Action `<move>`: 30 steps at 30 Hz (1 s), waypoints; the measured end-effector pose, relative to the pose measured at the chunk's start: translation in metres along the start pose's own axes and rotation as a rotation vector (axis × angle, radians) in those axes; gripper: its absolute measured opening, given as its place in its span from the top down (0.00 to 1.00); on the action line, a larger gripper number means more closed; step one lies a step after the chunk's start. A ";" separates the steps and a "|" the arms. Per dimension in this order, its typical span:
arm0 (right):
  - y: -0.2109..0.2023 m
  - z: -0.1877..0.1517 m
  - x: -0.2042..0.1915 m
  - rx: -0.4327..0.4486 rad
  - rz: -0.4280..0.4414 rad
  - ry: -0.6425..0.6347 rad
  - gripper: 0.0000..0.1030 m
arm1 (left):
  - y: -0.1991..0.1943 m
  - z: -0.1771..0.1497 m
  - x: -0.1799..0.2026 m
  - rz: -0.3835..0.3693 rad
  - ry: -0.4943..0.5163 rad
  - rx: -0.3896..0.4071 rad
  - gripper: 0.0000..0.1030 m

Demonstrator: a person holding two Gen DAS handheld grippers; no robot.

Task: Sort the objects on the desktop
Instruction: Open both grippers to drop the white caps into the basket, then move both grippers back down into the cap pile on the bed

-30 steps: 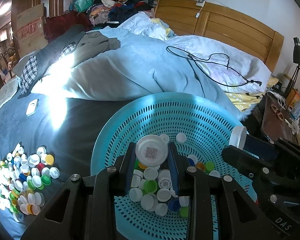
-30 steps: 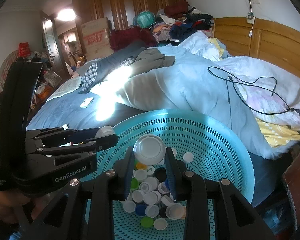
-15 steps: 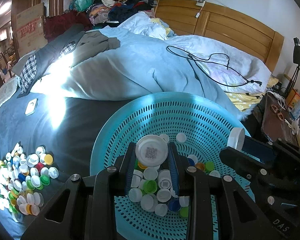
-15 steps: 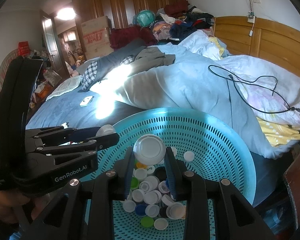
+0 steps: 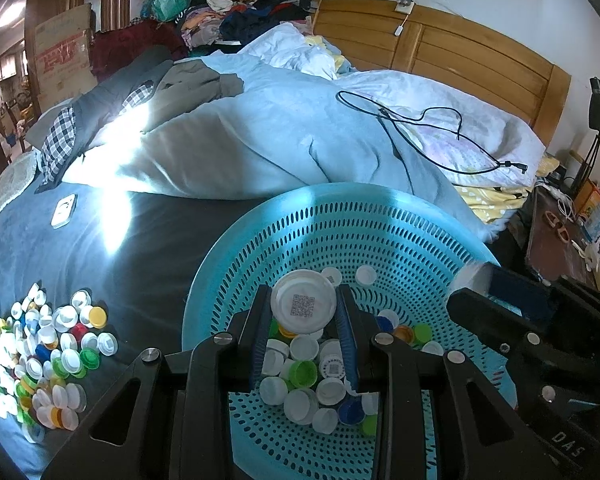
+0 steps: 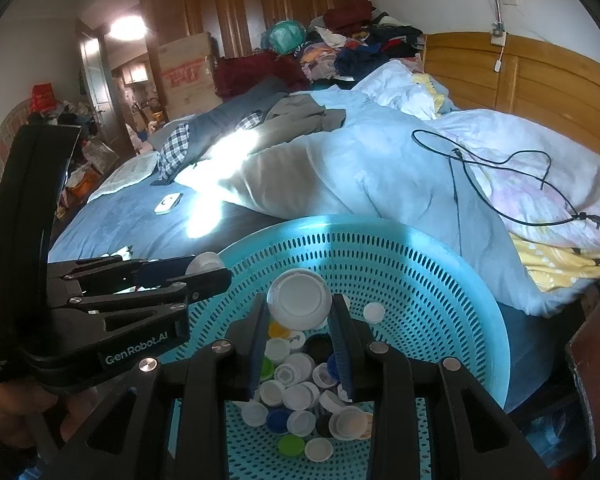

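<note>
L gripper clamped on white QR cap; R gripper jaws opening w/ plain white cap btwn them, both over teal basket. Imo release low so caps don't bounce. Unsorted pile on dark bedsheet; cluttered bedroom, wood headboard.

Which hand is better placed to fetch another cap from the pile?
Left: the cap pile lies beside the left gripper; the right gripper, jaws opening around its white cap, sits farther across the basket.
</note>
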State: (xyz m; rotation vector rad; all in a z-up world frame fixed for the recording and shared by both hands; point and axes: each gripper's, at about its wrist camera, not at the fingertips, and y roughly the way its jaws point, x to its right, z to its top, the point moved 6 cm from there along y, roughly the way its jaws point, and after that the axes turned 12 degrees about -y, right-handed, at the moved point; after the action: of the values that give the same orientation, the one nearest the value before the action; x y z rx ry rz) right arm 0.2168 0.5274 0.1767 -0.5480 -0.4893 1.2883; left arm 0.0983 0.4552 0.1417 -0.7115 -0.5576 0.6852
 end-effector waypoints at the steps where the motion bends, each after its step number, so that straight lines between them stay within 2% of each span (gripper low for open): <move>1: -0.001 0.000 0.001 0.002 -0.003 0.002 0.60 | 0.000 0.000 0.000 0.001 -0.001 -0.001 0.73; 5: -0.002 0.001 0.001 0.006 -0.010 0.002 0.51 | -0.002 -0.001 -0.004 0.003 -0.006 0.010 0.60; 9: -0.005 0.003 -0.002 0.014 -0.008 0.006 0.45 | -0.010 -0.004 -0.017 0.001 -0.005 0.022 0.59; 11: -0.008 0.003 -0.009 0.021 0.007 -0.002 0.44 | -0.016 -0.010 -0.043 0.011 -0.025 0.032 0.56; 13: -0.008 0.000 -0.019 0.018 0.024 -0.025 0.44 | -0.019 -0.024 -0.089 0.044 -0.085 0.024 0.56; 18: 0.005 -0.012 -0.067 -0.019 0.102 -0.107 0.44 | -0.024 -0.071 -0.246 0.248 -0.282 -0.028 0.56; 21: 0.015 -0.016 -0.108 -0.033 0.164 -0.173 0.44 | -0.043 -0.092 -0.344 0.360 -0.403 -0.027 0.57; 24: 0.032 -0.026 -0.151 -0.073 0.225 -0.234 0.44 | -0.061 -0.097 -0.418 0.438 -0.500 0.001 0.57; 27: 0.053 -0.033 -0.201 -0.110 0.299 -0.299 0.44 | -0.069 -0.098 -0.461 0.445 -0.550 -0.003 0.57; 30: 0.090 -0.023 -0.260 -0.129 0.404 -0.320 0.44 | -0.062 -0.092 -0.481 0.446 -0.531 -0.015 0.57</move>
State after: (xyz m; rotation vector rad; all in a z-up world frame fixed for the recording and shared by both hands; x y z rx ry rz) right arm 0.1080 0.2877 0.0930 -0.5687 -0.7574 1.7531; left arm -0.1305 0.0349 0.0201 -0.6731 -0.9006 1.3058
